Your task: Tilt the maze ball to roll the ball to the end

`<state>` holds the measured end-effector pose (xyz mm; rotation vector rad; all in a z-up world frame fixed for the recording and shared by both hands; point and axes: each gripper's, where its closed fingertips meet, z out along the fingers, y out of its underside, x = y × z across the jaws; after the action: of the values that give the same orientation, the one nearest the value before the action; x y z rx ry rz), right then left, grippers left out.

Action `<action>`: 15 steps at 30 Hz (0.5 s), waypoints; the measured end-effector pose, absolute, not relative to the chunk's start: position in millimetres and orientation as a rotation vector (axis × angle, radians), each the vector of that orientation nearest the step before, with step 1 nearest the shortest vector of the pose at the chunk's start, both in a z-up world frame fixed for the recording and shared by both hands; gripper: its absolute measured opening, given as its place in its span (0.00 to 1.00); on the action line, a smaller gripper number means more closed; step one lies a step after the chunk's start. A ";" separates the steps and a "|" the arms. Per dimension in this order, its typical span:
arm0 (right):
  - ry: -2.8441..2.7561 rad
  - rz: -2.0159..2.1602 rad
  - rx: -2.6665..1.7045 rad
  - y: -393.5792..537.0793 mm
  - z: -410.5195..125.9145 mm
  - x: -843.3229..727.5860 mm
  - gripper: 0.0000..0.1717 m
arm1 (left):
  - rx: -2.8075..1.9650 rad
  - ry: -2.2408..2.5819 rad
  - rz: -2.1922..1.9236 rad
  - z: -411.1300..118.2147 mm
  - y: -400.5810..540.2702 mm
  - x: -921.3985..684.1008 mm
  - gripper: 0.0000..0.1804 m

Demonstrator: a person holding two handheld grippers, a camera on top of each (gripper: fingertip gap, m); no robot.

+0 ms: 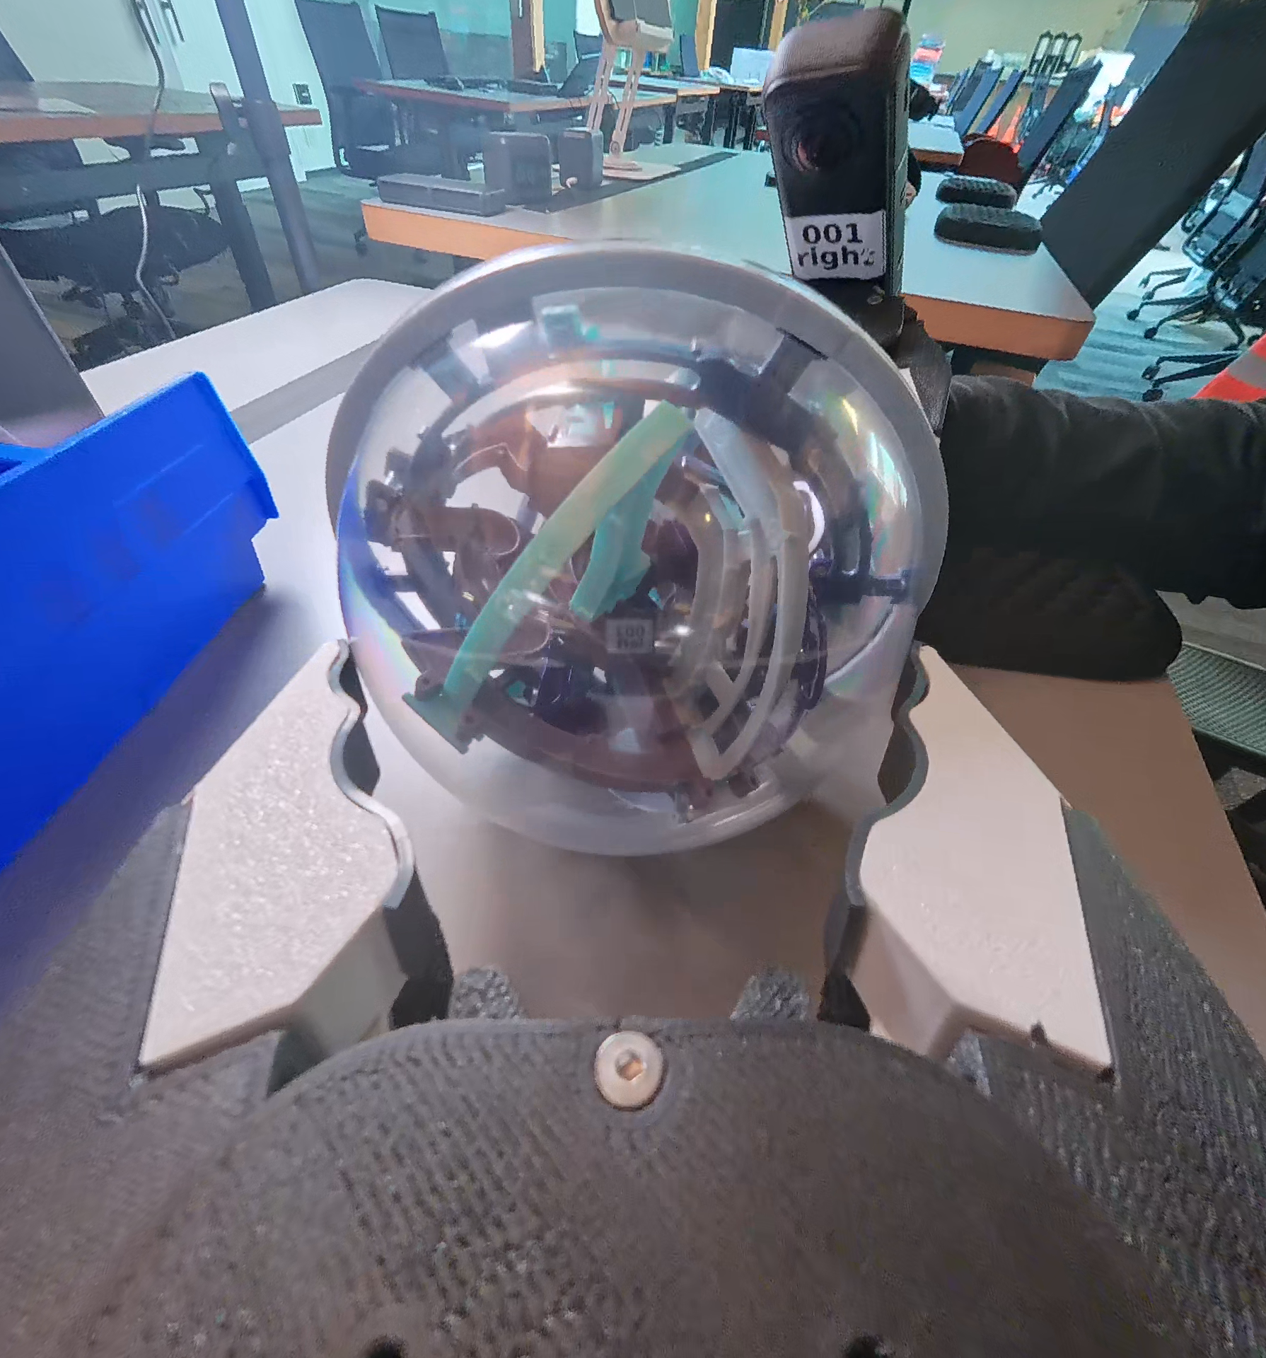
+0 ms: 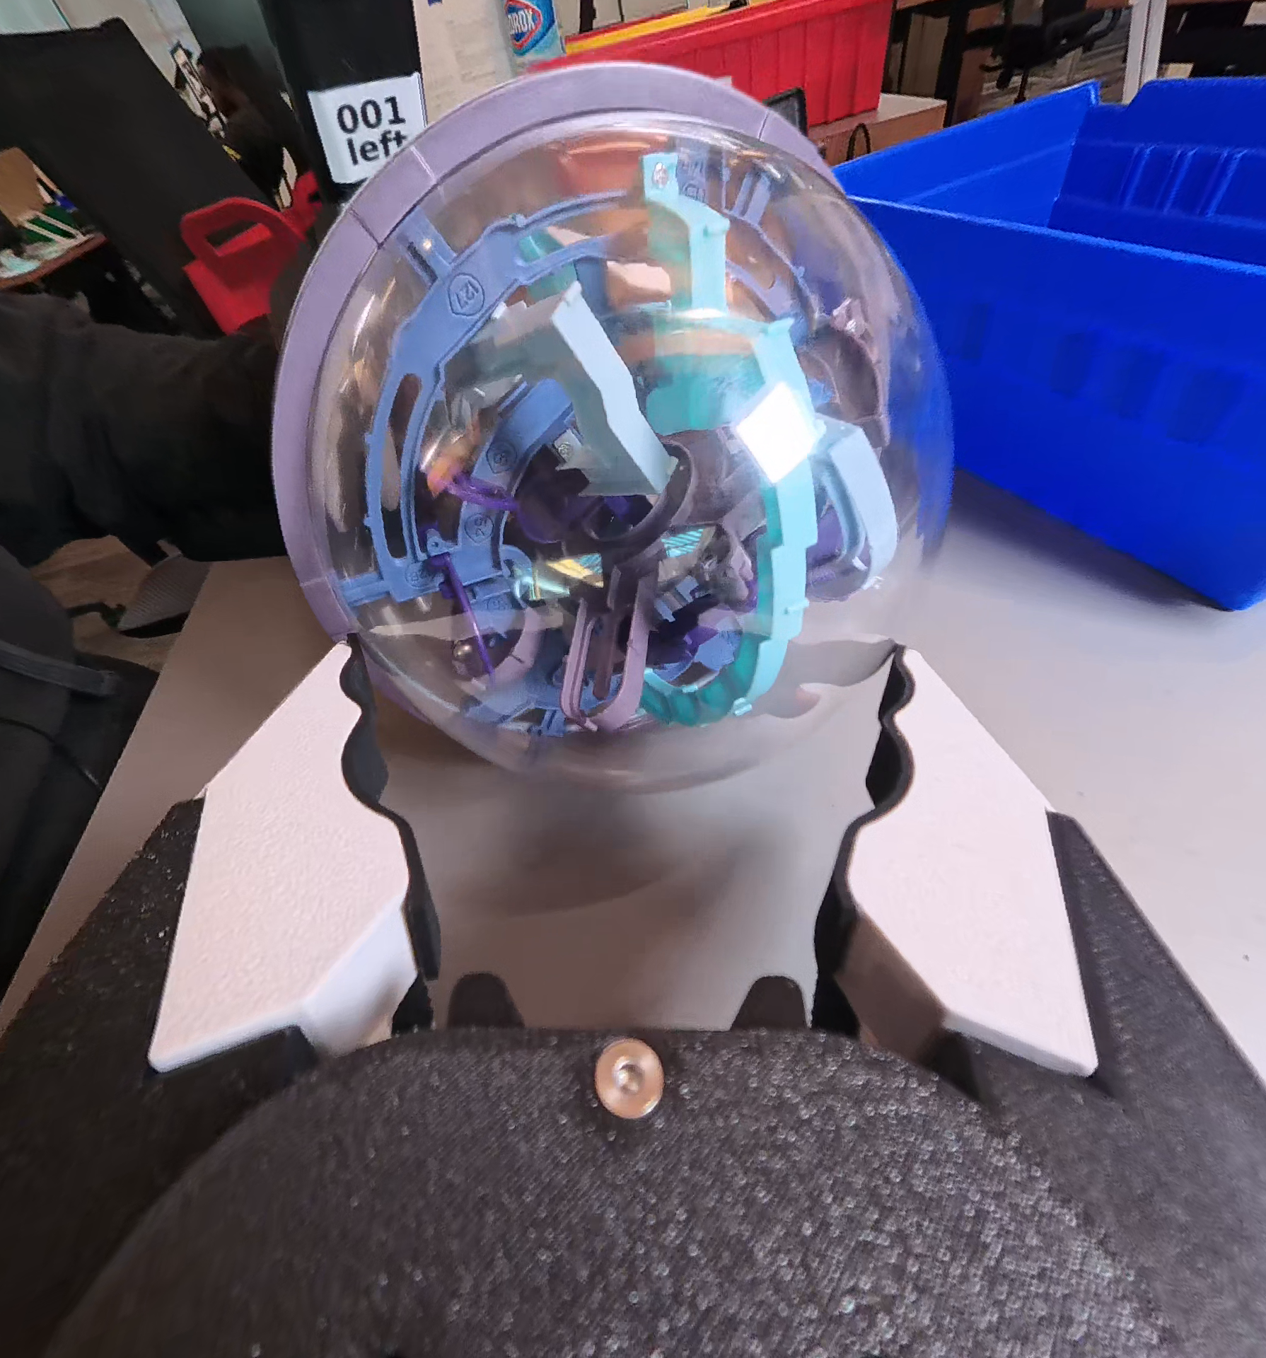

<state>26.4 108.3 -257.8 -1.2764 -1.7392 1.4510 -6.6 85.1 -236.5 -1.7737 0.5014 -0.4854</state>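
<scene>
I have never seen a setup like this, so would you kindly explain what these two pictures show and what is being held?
There is no robot here: a person holds a two-finger gripper in each hand, and each carries a camera looking along its fingers. One picture is from the left gripper, the other from the right gripper, facing each other across a clear maze ball with coloured tracks inside. Both grippers' pale fingers are spread wide around the ball's lower sides; it seems carried between them above the pale table. A blue bin stands beside it.
</scene>
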 end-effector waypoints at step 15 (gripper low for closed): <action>-1.451 0.850 -1.207 81.0 -201.3 74.2 0.46 | -1.771 0.471 -0.367 -242.6 86.1 -2.4 0.75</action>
<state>74.2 81.0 -201.3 -1.2075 -1.4505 0.8497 -2.4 86.1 -242.6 -1.7710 0.4706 -0.3668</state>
